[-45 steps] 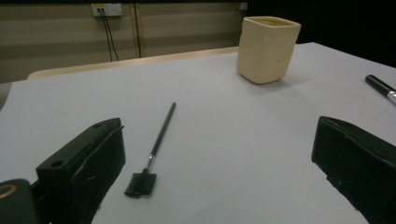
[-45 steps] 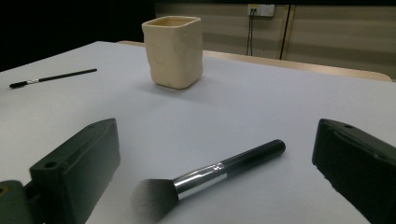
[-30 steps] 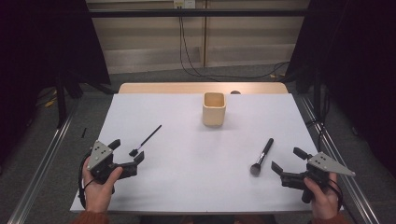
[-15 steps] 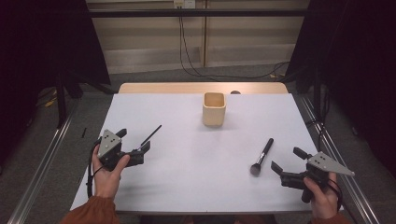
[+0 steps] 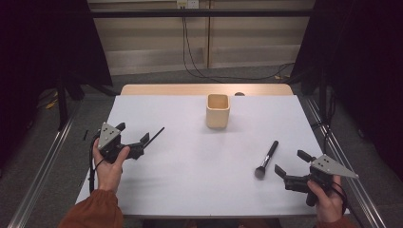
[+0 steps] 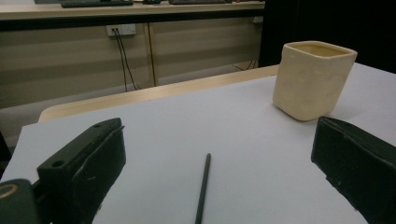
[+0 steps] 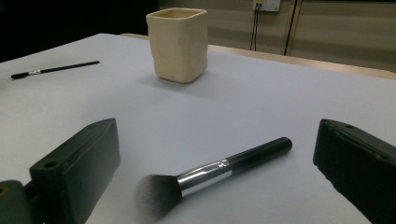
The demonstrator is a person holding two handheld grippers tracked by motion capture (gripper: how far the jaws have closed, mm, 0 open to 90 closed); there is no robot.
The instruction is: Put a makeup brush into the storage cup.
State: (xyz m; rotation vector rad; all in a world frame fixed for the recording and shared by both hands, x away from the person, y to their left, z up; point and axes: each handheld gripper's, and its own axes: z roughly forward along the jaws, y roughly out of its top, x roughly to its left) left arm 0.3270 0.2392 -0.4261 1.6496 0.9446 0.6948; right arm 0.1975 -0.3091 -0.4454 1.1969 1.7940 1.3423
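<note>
Presently our left tongs (image 5: 142,142) stand wide apart and low over the table (image 5: 190,180), with the thin black brush (image 6: 202,191) lying flat between the jaws in the left gripper view, its handle running away toward the cream cup (image 5: 218,110). Our right tongs (image 5: 285,172) are likewise spread and empty, resting near the table's front right edge with the fat powder brush (image 5: 266,158) just ahead of them (bristles nearest us, handle angled toward the cup).

We judge the step in hand to be the pickup of the thin brush. To do it well, we should square the jaws across the handle rather than along it, sink until the pads nearly graze the table, and close slowly, since so slim a stick may roll or slip out sideways. A grip near its middle should keep it level for carrying to the cup.
</note>
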